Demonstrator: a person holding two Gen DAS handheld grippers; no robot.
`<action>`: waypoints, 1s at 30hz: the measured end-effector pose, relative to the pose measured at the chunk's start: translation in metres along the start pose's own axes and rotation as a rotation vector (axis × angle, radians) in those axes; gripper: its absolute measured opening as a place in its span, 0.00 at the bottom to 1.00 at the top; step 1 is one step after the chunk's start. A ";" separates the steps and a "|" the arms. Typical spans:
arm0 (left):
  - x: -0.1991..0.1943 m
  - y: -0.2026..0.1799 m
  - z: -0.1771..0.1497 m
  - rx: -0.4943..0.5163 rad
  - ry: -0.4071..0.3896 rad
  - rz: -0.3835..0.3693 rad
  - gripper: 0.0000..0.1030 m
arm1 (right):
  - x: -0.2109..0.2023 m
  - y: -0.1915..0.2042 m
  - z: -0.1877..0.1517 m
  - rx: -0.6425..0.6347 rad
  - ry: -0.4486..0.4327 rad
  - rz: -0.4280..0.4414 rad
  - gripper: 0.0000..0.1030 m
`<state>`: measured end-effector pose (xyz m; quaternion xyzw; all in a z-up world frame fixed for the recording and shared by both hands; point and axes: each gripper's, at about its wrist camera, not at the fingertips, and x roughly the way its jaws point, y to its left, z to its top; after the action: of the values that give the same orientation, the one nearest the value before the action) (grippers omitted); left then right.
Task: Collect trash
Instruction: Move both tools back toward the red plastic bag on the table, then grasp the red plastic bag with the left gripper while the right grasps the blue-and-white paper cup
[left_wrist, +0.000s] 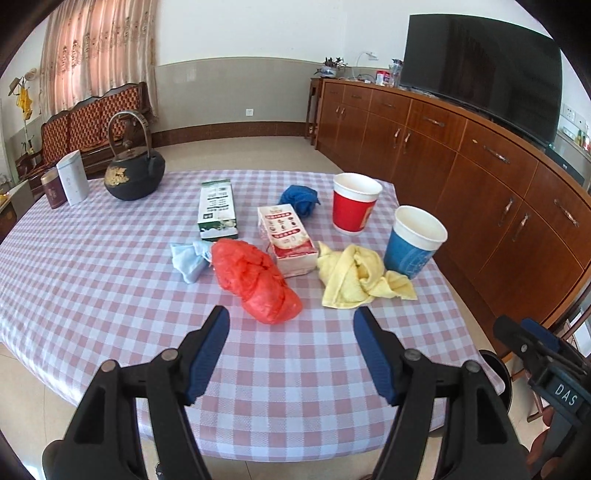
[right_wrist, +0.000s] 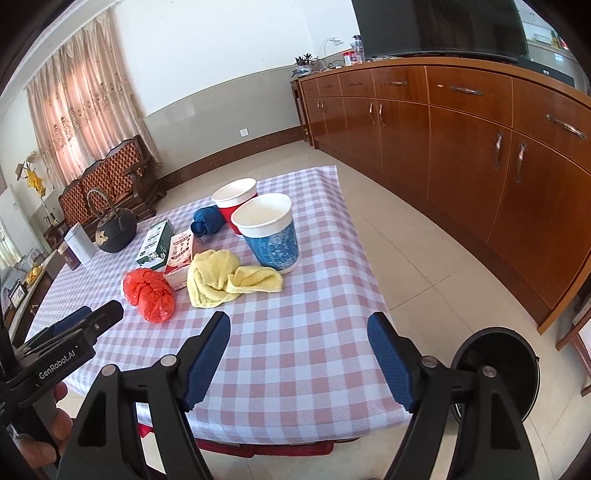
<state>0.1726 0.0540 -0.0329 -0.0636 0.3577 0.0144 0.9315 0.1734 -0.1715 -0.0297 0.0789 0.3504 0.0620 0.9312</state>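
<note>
Fingers of the left gripper and right gripper are spread, nothing held. Trash lies mid-desk; the red bag at 12 o'clock may be crushed or slip, and cups at 1 o'clock toppled.

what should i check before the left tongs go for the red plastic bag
1. Left tongs open, holding nothing: ok.
2. Crumpled red plastic bag lies free just ahead of them: ok.
3. Neighbours: red-and-white carton touches the bag's far side: not ok.
4. Right tongs open, apart from the bag: ok.
5. Round black bin on the floor beside the checked tablecloth: ok.
6. Bin's contents: cannot tell.
</note>
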 end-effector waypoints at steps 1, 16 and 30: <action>0.002 0.003 0.001 -0.005 0.001 0.005 0.69 | 0.003 0.004 0.001 -0.006 0.003 0.006 0.77; 0.054 0.024 0.014 -0.061 0.078 0.024 0.69 | 0.057 0.027 0.019 -0.035 0.040 0.028 0.80; 0.104 0.034 0.020 -0.101 0.125 -0.005 0.69 | 0.118 0.030 0.043 -0.040 0.063 0.025 0.80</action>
<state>0.2609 0.0886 -0.0912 -0.1121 0.4140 0.0264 0.9030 0.2884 -0.1259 -0.0680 0.0626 0.3773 0.0833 0.9202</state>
